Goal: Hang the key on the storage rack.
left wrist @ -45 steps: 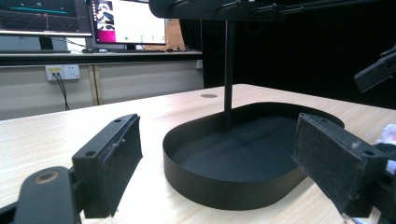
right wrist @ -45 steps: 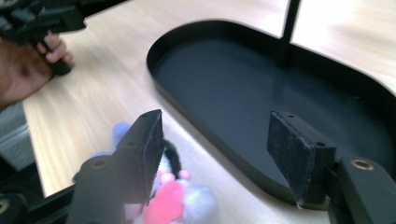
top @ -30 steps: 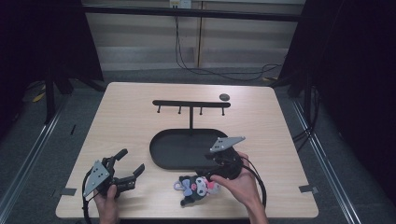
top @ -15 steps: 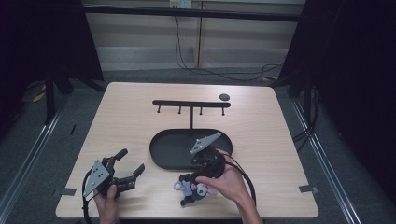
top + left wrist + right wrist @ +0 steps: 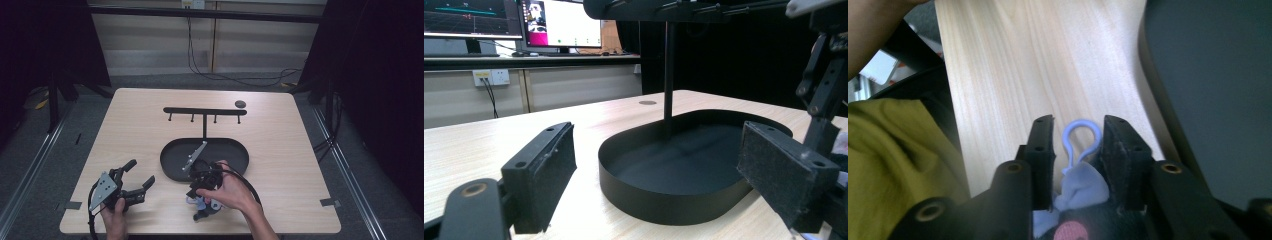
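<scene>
While the right gripper's (image 5: 1075, 145) jaws had just been closing around the blue-hooked toy (image 5: 1079, 177), hanging it remained; the left gripper (image 5: 664, 180) stood spread.

Light wooden table (image 5: 125, 130), black oval tray (image 5: 235, 150) with hook stand (image 5: 204, 111), small dark disc (image 5: 240, 104), plush keychain (image 5: 199, 202) near front edge

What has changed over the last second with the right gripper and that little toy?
The right gripper slid leftward along the tray's front rim and its jaws have just been closing around the plush toy with the blue loop. The left gripper, tray and hook stand stayed put.
</scene>
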`<state>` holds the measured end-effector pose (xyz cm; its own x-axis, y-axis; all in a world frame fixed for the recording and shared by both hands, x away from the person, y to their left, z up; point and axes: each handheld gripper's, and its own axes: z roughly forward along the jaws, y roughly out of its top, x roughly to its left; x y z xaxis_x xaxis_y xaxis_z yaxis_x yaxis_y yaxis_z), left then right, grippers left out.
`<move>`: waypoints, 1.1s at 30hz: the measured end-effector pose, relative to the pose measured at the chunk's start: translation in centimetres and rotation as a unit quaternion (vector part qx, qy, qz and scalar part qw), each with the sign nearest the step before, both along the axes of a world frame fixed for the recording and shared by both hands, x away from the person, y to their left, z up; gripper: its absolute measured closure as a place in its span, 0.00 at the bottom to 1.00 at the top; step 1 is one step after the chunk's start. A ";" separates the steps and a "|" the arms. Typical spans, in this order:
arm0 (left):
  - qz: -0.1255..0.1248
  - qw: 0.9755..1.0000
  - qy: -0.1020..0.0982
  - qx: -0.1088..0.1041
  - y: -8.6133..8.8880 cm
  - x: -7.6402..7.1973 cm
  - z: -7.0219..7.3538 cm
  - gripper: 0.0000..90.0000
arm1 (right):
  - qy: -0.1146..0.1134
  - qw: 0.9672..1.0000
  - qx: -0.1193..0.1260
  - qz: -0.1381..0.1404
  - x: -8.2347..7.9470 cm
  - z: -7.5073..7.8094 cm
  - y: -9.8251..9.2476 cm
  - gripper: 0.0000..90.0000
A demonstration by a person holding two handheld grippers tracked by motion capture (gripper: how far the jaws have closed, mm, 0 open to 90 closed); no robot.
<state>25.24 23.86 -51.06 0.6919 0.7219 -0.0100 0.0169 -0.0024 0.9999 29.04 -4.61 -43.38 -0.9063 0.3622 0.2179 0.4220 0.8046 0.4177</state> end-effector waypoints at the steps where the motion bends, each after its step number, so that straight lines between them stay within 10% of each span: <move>1: 0.000 1.000 0.000 0.000 0.0 0.0 0.0 0.17 | 0.004 1.000 -0.015 -0.001 0.0 -0.1 0.3 0.77; 13: 0.000 1.000 0.000 0.000 0.0 0.0 0.0 0.17 | 0.027 0.994 -0.099 0.036 0.6 -1.9 2.1 0.83; 33: 0.000 1.000 0.000 0.000 0.0 0.0 0.0 0.17 | 0.051 0.985 -0.151 0.066 1.9 -2.7 3.0 0.82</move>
<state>25.24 23.86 -51.06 0.6920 0.7218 -0.0099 0.0163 -0.0018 0.9999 30.92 -1.56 -46.04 -0.9285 0.3054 0.2110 0.3334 0.9361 0.1120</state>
